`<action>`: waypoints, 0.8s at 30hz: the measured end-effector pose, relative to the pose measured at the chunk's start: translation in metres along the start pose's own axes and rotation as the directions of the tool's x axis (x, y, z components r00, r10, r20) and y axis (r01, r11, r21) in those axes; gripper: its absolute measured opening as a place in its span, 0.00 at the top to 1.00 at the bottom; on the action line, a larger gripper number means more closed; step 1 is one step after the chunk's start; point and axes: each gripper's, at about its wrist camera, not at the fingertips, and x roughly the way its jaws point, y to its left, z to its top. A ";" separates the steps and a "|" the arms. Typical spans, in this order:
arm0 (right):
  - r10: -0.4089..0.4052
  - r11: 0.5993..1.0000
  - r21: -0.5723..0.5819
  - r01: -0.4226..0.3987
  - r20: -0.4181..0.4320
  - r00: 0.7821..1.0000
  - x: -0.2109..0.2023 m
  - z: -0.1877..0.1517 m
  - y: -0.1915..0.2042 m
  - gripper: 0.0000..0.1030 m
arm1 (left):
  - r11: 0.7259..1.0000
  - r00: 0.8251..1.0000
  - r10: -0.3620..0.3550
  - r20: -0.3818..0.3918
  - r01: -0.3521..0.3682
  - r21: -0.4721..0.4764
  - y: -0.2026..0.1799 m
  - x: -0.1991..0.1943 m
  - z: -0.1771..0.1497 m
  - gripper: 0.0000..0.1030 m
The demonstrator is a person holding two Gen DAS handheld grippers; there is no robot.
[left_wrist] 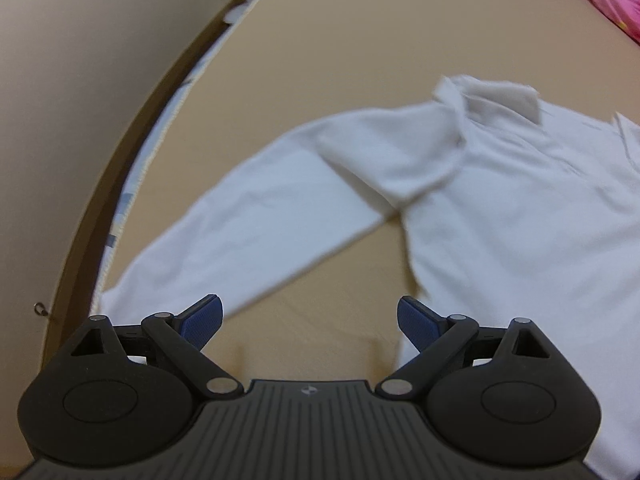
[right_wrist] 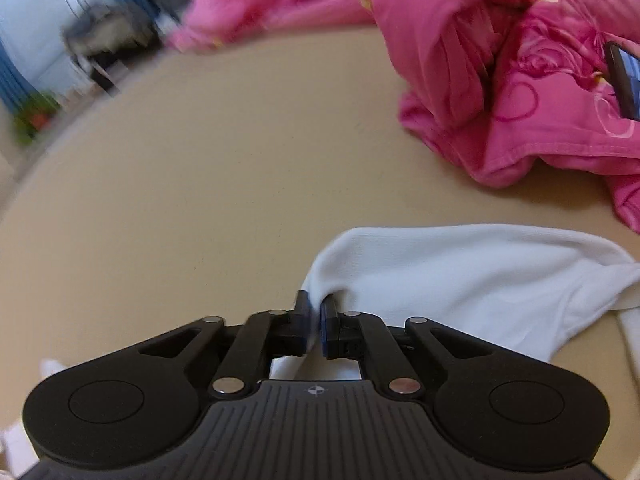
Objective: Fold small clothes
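- right gripper: fingers drawn nearly together, pinching a fold of the white shirt; the cloth bunches up between the pads and a strip of it shows below them, inside the gripper frame
- from the pinch the white fabric runs off to the right in the right wrist view, partly lifted and sagging, with a curved edge on top; its far end drops back onto the beige surface
- left gripper: fingers spread wide, blue pads facing inward, nothing between them; only bare beige surface shows in the gap
- left gripper hovers near the shirt's lower edge; the long sleeve lies just above the left pad, the body panel just beside the right pad; contact not clear (motion blur)
- shirt in the left wrist view lies spread on the beige surface, sleeve stretched diagonally down to the left, grey collar at the top; a second sleeve is folded across the chest
- pink floral bedding is heaped at the far right of the surface, well apart from the pinch point; a dark flat object sits on it, too cut off to identify
- cream wall to the left of the surface; blurred blue curtain far left in the right view
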 end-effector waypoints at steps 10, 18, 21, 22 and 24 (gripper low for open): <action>0.073 0.972 -0.221 -0.079 -0.034 0.997 -0.116 -0.067 -0.014 0.41 | 0.982 0.991 0.129 0.034 -0.132 0.134 0.044 0.040 0.001 0.02; 0.112 0.922 -0.348 -0.168 -0.174 0.978 -0.192 -0.169 0.018 0.39 | 0.929 0.997 0.078 -0.012 -0.068 0.363 0.068 0.087 -0.024 0.02; 0.124 0.902 -0.384 -0.197 -0.206 0.971 -0.213 -0.192 0.046 0.39 | 0.965 1.000 0.005 0.026 -0.012 0.261 0.081 0.089 -0.012 0.23; 0.131 0.888 -0.408 -0.211 -0.216 0.968 -0.219 -0.200 0.053 0.39 | 0.972 1.000 -0.012 0.020 0.007 0.234 0.085 0.089 -0.008 0.76; 0.148 0.855 -0.462 -0.236 -0.219 0.965 -0.238 -0.213 0.071 0.39 | 0.979 1.000 -0.001 0.019 -0.003 0.206 0.091 0.090 -0.002 0.95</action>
